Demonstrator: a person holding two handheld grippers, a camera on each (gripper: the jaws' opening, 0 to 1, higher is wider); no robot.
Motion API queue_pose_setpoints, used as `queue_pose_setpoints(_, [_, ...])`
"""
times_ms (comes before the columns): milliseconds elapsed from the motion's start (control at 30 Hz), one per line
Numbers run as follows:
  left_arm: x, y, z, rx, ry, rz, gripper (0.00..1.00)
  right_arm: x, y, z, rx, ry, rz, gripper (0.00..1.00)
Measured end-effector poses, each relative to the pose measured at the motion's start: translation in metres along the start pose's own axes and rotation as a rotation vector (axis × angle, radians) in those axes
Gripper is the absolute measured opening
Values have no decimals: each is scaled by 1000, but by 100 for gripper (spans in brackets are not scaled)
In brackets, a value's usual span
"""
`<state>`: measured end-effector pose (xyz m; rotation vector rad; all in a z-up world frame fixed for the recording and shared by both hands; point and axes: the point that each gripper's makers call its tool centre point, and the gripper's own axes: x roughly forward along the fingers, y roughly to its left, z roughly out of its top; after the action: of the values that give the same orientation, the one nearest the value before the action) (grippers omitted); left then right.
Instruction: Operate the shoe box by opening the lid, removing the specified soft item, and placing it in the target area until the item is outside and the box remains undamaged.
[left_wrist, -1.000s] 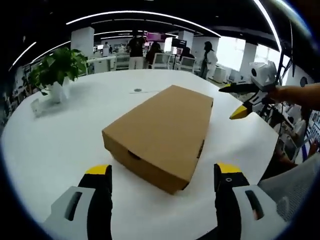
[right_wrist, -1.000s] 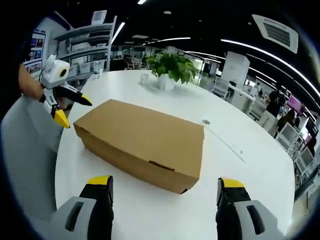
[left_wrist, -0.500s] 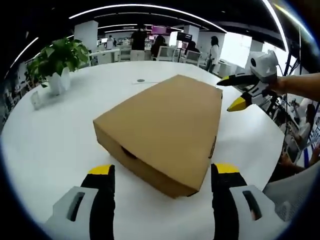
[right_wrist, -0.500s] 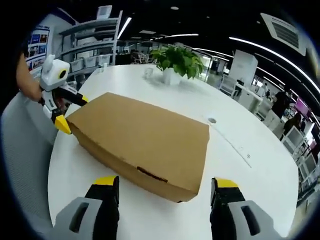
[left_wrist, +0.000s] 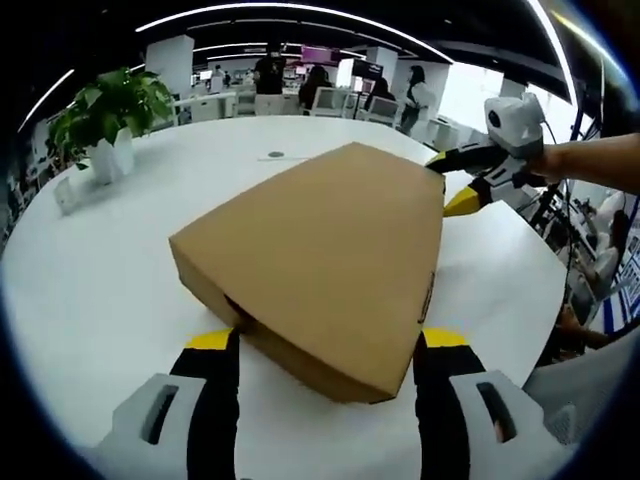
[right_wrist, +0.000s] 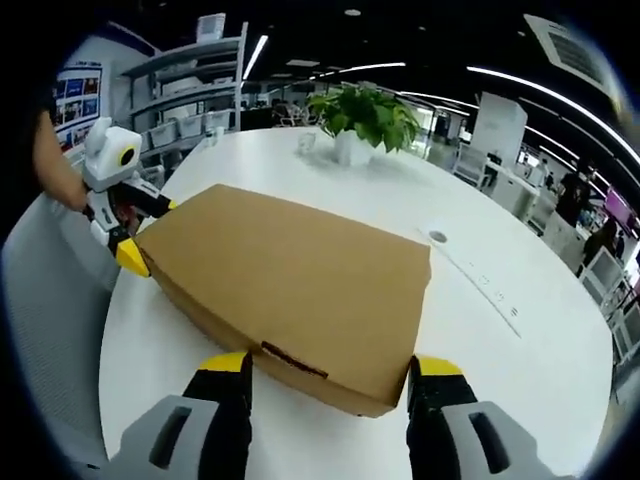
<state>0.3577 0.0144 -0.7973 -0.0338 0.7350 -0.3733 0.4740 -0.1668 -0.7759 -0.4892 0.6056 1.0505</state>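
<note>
Left hand-held gripper open at shoe box | right hand-held gripper likewise

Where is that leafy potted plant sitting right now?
The potted plant stands on the white table, beyond the closed shoe box, upper left in the left gripper view.

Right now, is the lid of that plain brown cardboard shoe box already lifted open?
No, the brown cardboard shoe box lies flat on the round white table with its lid down and closed all round.

Shoe box lies mid-counter, one claw at each end; plant near the counter's far edge.
</note>
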Motion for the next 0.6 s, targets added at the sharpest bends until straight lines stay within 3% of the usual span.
queue_pose_setpoints(267, [1,0,-2,-4,9,-8,69,0,-1,-1,19,1,-8,60])
queue_pose_setpoints(600, [-1,13,-2,44,39,-25,68,1,7,0,72,-34,-36,59])
